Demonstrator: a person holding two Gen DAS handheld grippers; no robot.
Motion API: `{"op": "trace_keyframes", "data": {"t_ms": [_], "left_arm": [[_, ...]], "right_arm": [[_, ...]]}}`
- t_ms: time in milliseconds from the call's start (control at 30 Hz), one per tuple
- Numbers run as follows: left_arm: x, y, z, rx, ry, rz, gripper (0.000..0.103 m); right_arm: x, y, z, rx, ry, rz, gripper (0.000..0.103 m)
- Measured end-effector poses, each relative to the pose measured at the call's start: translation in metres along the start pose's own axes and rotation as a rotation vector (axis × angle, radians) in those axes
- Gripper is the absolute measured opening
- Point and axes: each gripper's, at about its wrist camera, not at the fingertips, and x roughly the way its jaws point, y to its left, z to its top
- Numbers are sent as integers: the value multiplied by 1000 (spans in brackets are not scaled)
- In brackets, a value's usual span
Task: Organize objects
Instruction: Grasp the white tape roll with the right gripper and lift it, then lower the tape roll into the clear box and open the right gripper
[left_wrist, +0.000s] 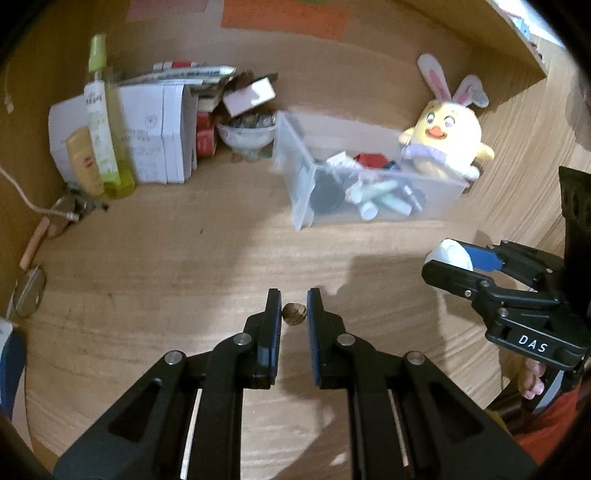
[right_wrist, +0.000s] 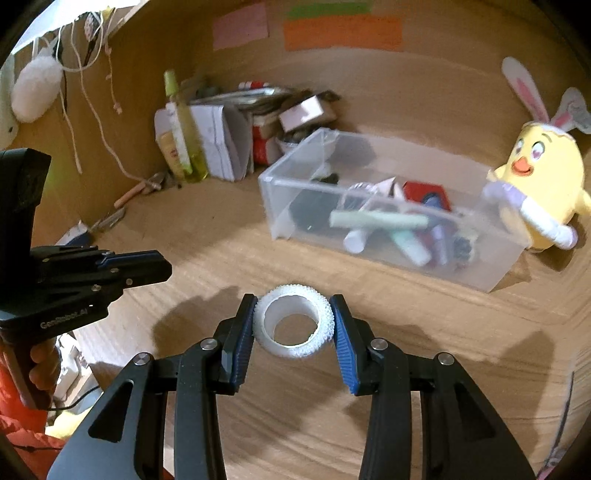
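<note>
Beyond both grippers' jaws, a clear plastic bin (right_wrist: 388, 236) of tubes and small items sits on the wooden tabletop (left_wrist: 184, 277), a yellow plush chick (left_wrist: 445, 142) leaning at its far end. The right gripper (right_wrist: 293, 325) clamps a white ribbed ring (right_wrist: 293, 321) between its pads. The left gripper (left_wrist: 293, 314), jaws nearly together, pinches a small brown nut (left_wrist: 294, 314) at its tips.

Warm dim light, soft shadows on wood, perhaps motion-blurred background, curved fisheye edges
</note>
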Motion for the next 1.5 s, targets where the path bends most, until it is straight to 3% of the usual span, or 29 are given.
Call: {"op": "trace_keyframes", "data": {"t_ms": [367, 833, 1133, 1500], "left_arm": [[-10, -23, 38, 41, -114, -12, 13], [-10, -53, 91, 98, -204, -46, 13], [1, -58, 120, 89, -226, -56, 13], [32, -55, 141, 69, -186, -56, 13]], "right_arm": [[-23, -33, 26, 42, -105, -57, 36], [-42, -57, 65, 23, -216, -121, 36], [-46, -68, 94, 12, -263, -168, 36], [-14, -90, 113, 41, -216, -207, 36]]}}
